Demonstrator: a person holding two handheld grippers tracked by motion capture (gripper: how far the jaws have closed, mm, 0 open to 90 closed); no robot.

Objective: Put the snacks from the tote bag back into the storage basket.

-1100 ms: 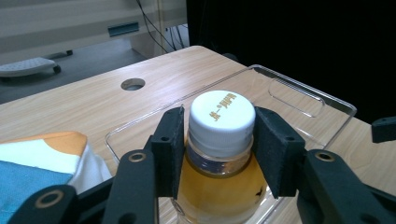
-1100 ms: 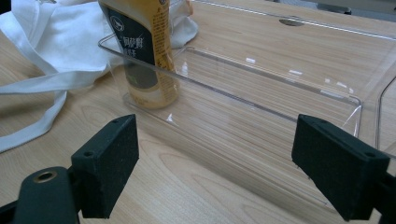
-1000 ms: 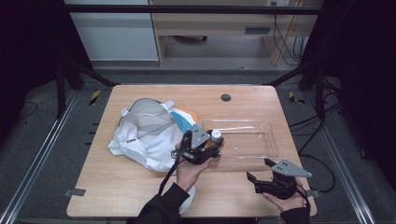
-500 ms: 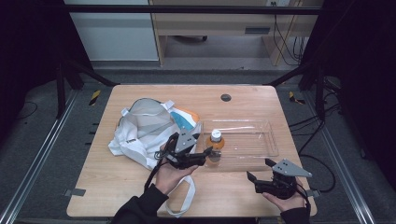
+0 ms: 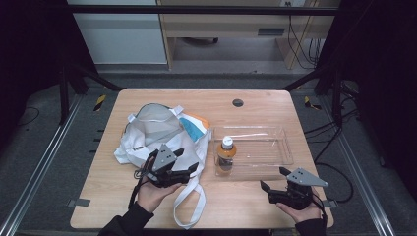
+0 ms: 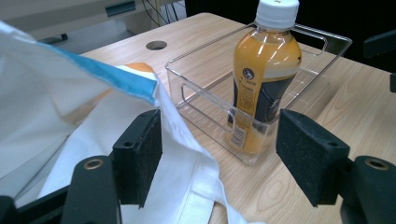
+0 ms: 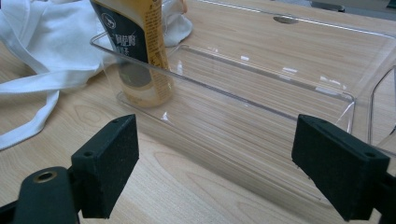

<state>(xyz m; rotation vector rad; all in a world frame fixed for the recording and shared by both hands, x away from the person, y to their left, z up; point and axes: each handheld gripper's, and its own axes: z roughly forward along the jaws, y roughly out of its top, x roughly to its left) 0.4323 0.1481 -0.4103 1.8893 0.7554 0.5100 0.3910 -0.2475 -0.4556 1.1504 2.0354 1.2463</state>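
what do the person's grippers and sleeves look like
Both grippers, left and right, are black with two blocky jaws faced in dark foam pads. Each carries a grey three-cornered plate on top and trails a black cable. The sleeves are dark.

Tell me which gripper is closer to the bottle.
The left gripper, over the white bag's strap beside the tray; the bottle stands in the tray's near end. The right gripper sits farther off.
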